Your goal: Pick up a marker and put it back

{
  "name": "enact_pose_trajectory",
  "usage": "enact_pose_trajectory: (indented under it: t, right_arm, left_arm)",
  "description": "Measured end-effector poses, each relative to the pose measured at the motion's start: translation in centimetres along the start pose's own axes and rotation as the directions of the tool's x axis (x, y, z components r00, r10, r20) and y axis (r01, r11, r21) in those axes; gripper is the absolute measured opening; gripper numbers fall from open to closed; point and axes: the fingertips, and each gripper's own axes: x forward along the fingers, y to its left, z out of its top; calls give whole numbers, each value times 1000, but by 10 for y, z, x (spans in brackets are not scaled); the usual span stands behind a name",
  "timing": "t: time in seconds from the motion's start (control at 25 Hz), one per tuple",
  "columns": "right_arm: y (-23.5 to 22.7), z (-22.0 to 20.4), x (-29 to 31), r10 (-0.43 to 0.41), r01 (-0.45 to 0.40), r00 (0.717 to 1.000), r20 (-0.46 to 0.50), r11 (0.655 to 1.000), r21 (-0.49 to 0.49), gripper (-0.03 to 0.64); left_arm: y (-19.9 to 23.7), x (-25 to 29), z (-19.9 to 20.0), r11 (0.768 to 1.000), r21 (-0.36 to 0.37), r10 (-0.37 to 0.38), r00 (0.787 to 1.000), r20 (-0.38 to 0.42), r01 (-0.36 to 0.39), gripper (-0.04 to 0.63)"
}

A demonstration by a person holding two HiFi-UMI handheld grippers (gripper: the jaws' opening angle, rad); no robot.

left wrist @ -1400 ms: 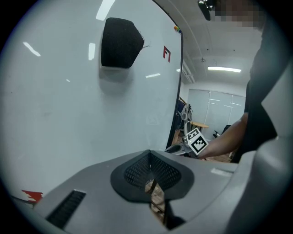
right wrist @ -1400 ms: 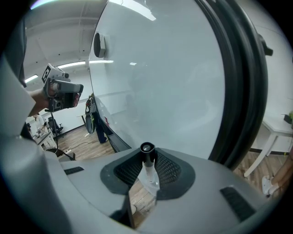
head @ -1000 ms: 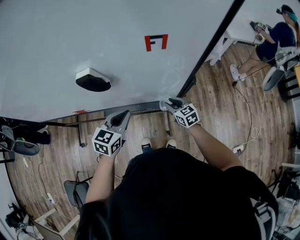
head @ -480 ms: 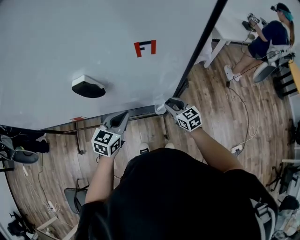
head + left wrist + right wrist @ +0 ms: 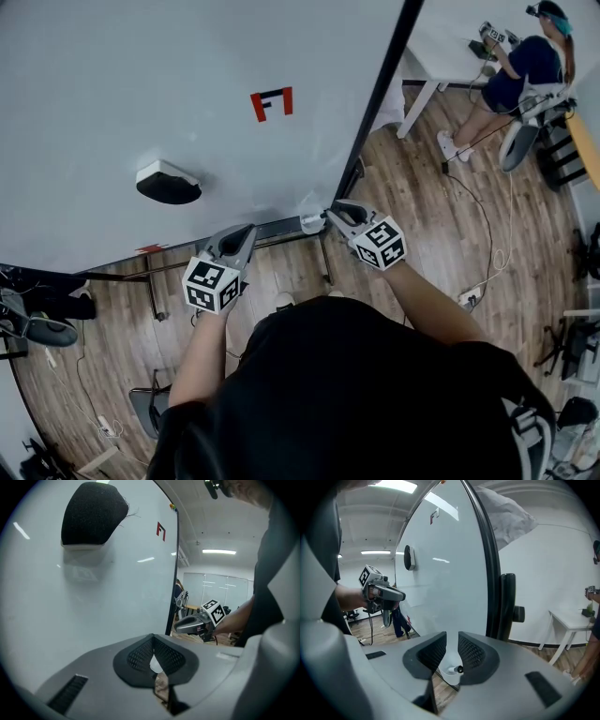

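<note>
A white marker [image 5: 454, 670] with a dark end lies in a white holder [image 5: 312, 223] at the right end of the whiteboard's tray [image 5: 272, 230]. My right gripper [image 5: 452, 641] points down at it. Its jaws are closing, a narrow gap still shows between them, and the marker sits just past the tips, not pressed by the pads. In the head view the right gripper [image 5: 336, 214] touches the holder's edge. My left gripper [image 5: 239, 239] hovers by the tray further left; in its own view the left gripper [image 5: 153, 641] is shut with nothing in it.
A big whiteboard [image 5: 141, 75] fills the left, with a black eraser [image 5: 167, 183] and a red mark [image 5: 272, 101] on it. Its black frame post [image 5: 490, 573] stands close to the right jaws. A person [image 5: 525, 66] sits at a white table [image 5: 441, 37] far right. Below is wooden floor [image 5: 441, 216].
The head view has drifted, so the board slides left and down. Both grippers keep their places by the tray; the right one stays at the holder.
</note>
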Motion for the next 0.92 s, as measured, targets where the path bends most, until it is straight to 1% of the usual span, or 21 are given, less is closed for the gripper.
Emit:
enact_pose_trajectory:
  t: [0.6,0.92]
  right_arm:
    - [-4,-11,-26,-35,36,999,-11,999,7,21]
    - [-6,-14,-33,-48,48,999,-7,999,26,11]
  left_arm:
    - [-12,14,7,999,25,-40,999,-3,40,11]
    - [-19,16,8,999,27,-45,999,-4,45,11]
